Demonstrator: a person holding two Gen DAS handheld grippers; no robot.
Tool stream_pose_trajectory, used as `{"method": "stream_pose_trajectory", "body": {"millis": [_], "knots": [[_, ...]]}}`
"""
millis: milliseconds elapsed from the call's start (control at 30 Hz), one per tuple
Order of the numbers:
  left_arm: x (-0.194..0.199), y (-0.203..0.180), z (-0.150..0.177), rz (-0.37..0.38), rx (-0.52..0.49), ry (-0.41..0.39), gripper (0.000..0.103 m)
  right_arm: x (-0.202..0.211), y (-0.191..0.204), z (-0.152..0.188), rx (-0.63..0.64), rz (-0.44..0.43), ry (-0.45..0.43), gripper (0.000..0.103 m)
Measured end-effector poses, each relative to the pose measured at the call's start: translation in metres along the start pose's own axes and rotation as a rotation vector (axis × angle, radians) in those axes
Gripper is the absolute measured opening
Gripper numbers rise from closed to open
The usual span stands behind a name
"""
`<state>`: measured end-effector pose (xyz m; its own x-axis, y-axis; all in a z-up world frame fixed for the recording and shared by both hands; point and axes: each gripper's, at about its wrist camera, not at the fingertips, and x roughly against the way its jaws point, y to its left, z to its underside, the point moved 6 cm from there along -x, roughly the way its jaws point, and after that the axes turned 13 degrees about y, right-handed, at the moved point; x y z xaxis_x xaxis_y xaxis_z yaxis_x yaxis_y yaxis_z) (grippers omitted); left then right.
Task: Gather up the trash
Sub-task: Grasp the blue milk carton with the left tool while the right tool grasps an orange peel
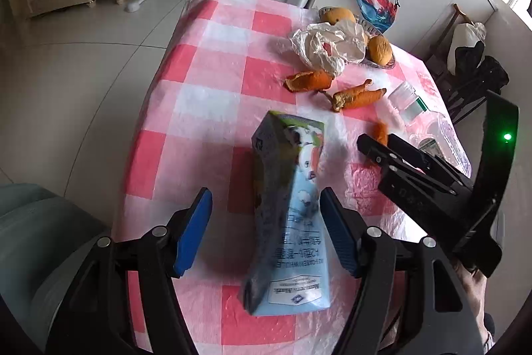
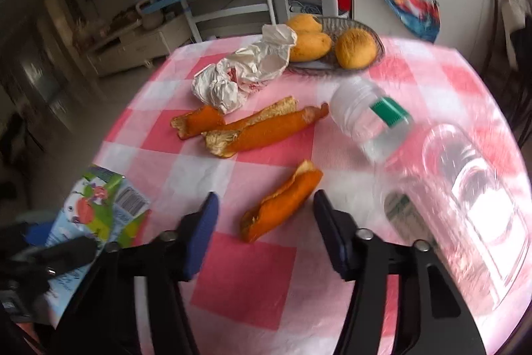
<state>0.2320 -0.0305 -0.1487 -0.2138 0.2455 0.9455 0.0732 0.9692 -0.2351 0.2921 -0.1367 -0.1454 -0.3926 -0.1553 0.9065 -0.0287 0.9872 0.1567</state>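
Left gripper [image 1: 266,232]: jaws apart, straddling a crushed carton [image 1: 289,215] that lies on the checked tablecloth [image 1: 212,62]; the right pad sits against the carton's edge, the left pad stands clear of it. Right gripper [image 2: 264,227]: jaws apart, a peel [image 2: 282,205] lying between the tips, untouched. Beyond it lie two more peels [image 2: 262,128], a crumpled bag [image 2: 246,72] and, just right, two clear bottles [image 2: 372,118].

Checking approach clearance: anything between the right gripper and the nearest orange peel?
Nothing visible. The peel lies on bare tablecloth between the right gripper's open fingers; the plastic bottle lies apart, off to the right.
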Motion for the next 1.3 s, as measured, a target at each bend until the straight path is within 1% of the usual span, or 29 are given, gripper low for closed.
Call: {"method": "stream_pose_trajectory", "body": {"millis": [33, 67, 167, 200, 233, 300, 367, 467, 567, 600, 633, 667, 700, 733, 800, 833, 867, 1033, 1233, 1300], "knots": [[0.0, 0.0, -0.001, 0.002, -0.001, -0.001, 0.065, 0.0, -0.001, 0.001, 0.004, 0.003, 0.002, 0.026], [-0.001, -0.001, -0.001, 0.003, -0.003, 0.002, 0.065, 0.0, -0.003, 0.003, 0.006, -0.003, 0.006, 0.019], [-0.005, -0.003, 0.001, 0.012, -0.018, 0.02, 0.064, 0.003, -0.004, 0.012, 0.03, -0.03, 0.023, 0.017], [-0.006, -0.004, 0.001, 0.019, -0.019, 0.024, 0.059, 0.006, -0.002, 0.017, 0.046, -0.032, 0.029, 0.017], [-0.008, -0.006, 0.003, 0.033, -0.025, 0.036, 0.05, 0.011, -0.001, 0.024, 0.064, -0.035, 0.033, 0.016], [-0.013, -0.009, 0.006, 0.074, -0.03, 0.062, 0.04, 0.021, 0.001, 0.036, 0.088, -0.046, 0.042, 0.016], [-0.013, -0.012, 0.01, 0.087, -0.037, 0.062, 0.04, 0.033, 0.002, 0.052, 0.115, -0.064, 0.059, 0.016], [-0.013, -0.018, 0.021, 0.122, -0.054, 0.084, 0.04, 0.05, -0.003, 0.079, 0.141, -0.065, 0.074, 0.016], [-0.009, -0.022, 0.029, 0.091, -0.085, 0.088, 0.04, 0.057, -0.013, 0.103, 0.126, -0.07, 0.092, 0.016], [-0.007, -0.022, 0.03, 0.079, -0.088, 0.08, 0.043, 0.057, -0.015, 0.106, 0.123, -0.07, 0.097, 0.016], [-0.002, -0.022, 0.03, 0.055, -0.09, 0.061, 0.054, 0.058, -0.017, 0.109, 0.123, -0.064, 0.1, 0.017], [0.002, -0.021, 0.029, 0.041, -0.089, 0.042, 0.06, 0.059, -0.018, 0.11, 0.127, -0.057, 0.098, 0.017], [0.007, -0.021, 0.028, 0.03, -0.087, 0.02, 0.07, 0.06, -0.019, 0.11, 0.129, -0.047, 0.094, 0.019], [0.014, -0.022, 0.025, 0.006, -0.089, -0.014, 0.076, 0.06, -0.019, 0.109, 0.129, -0.044, 0.089, 0.02], [0.02, -0.023, 0.022, -0.015, -0.101, -0.039, 0.077, 0.061, -0.019, 0.109, 0.128, -0.043, 0.08, 0.032], [0.022, -0.024, 0.02, -0.019, -0.104, -0.046, 0.077, 0.06, -0.019, 0.11, 0.129, -0.042, 0.077, 0.046], [0.024, -0.025, 0.019, -0.022, -0.107, -0.049, 0.077, 0.059, -0.018, 0.109, 0.135, -0.04, 0.073, 0.056], [0.019, -0.027, 0.017, -0.083, -0.137, -0.041, 0.078, 0.05, -0.013, 0.115, 0.159, -0.042, 0.088, 0.056], [0.014, -0.024, 0.016, -0.106, -0.146, -0.028, 0.078, 0.049, -0.012, 0.117, 0.174, -0.032, 0.082, 0.056], [0.011, -0.023, 0.016, -0.109, -0.142, -0.019, 0.078, 0.05, -0.014, 0.118, 0.172, -0.03, 0.083, 0.053]]}}
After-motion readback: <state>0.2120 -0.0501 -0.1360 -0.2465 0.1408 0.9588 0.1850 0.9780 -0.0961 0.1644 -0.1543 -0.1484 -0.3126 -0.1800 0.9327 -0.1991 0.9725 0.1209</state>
